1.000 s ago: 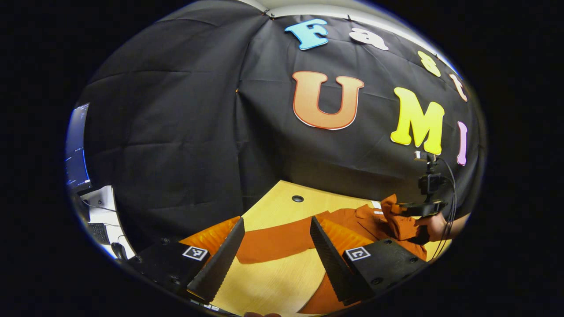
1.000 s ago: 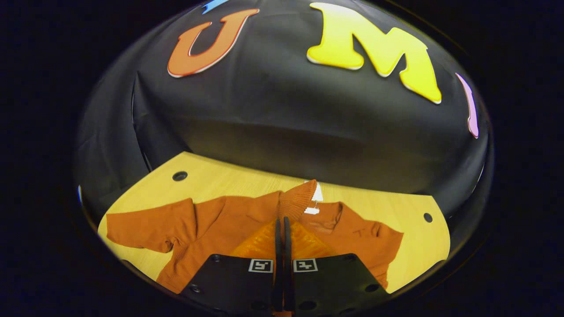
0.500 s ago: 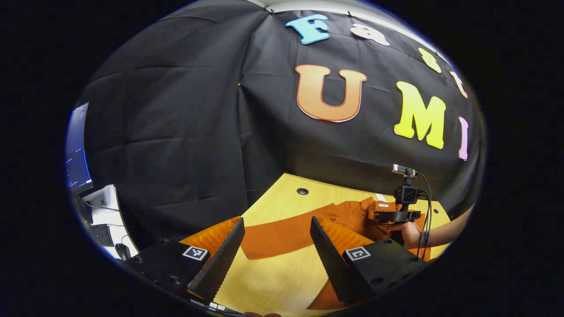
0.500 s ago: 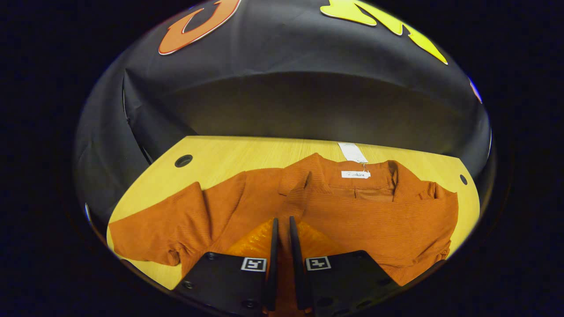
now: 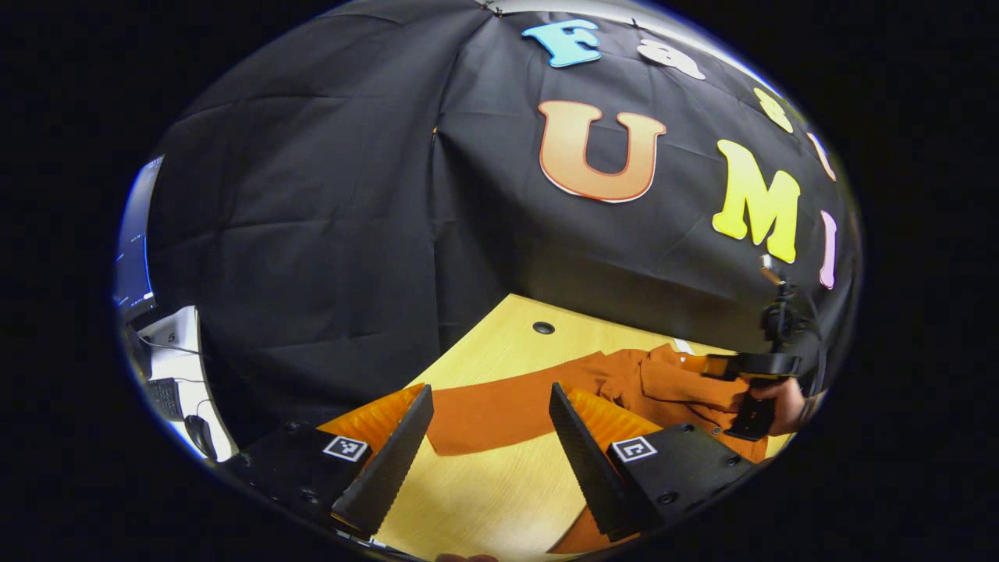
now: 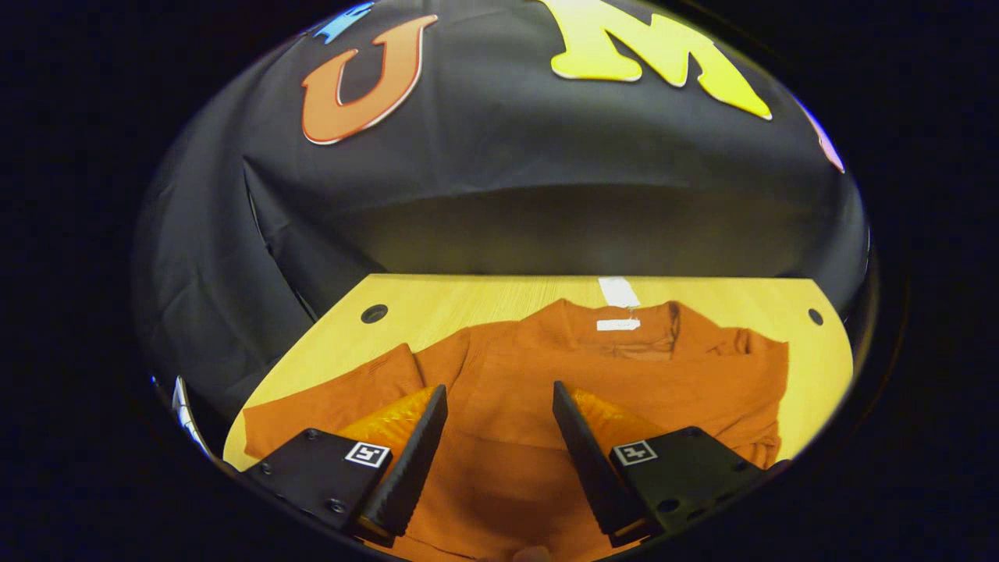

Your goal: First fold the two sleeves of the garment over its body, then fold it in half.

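Right gripper view: garment lies flat, collar toward wall (fingers spread, empty).

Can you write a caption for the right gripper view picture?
Open right gripper above an orange garment on the wooden table, one sleeve lying flat out to the side.

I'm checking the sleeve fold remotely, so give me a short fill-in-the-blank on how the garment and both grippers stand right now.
1. The right gripper hovers with its jaws ____ above the orange garment.
2. The left gripper has its jaws ____.
3. The unfolded sleeve lies flat on the ____ table.
4. The white tag sits at the garment's ____.

Missing words: open; open; wooden; collar
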A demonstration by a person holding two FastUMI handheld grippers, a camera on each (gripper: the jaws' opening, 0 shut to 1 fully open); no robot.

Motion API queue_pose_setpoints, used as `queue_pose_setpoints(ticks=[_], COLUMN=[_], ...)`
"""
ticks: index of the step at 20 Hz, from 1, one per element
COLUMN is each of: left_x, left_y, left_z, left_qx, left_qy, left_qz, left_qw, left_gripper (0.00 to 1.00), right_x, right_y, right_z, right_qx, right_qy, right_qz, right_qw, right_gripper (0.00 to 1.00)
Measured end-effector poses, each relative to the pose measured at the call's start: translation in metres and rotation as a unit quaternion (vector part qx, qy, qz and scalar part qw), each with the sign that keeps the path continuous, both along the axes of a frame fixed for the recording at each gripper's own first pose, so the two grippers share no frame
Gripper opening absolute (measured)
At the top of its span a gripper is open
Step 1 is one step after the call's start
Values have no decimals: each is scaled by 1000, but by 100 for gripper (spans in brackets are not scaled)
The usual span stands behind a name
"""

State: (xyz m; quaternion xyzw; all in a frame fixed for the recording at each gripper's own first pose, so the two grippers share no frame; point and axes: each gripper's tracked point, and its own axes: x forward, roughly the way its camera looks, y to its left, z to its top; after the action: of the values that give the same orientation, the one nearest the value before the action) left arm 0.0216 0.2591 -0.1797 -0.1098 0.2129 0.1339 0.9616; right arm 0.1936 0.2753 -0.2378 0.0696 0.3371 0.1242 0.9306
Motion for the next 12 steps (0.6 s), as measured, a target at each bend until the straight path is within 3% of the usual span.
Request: queue_pose_setpoints(ticks=[6,9,12], left_x=[16,24,28], left_y=[27,43,48], left_z=[-68,-116,-144], left_qx=[-23,-32,-44], left_qy=[50,90,111], left_qz=[28,54,71], left_qw=[998,994,990], left_gripper=[98,98,98], right_x=[-56,-94,-108], right_y=[-62,-114,-145], right_z=[122,161,171], right_qx=[-21,-34,-36], right_qy=[-110,-128,-124], right_qz=[37,14,-12], right_qw=[993,991,992], right_gripper=[91,90,91])
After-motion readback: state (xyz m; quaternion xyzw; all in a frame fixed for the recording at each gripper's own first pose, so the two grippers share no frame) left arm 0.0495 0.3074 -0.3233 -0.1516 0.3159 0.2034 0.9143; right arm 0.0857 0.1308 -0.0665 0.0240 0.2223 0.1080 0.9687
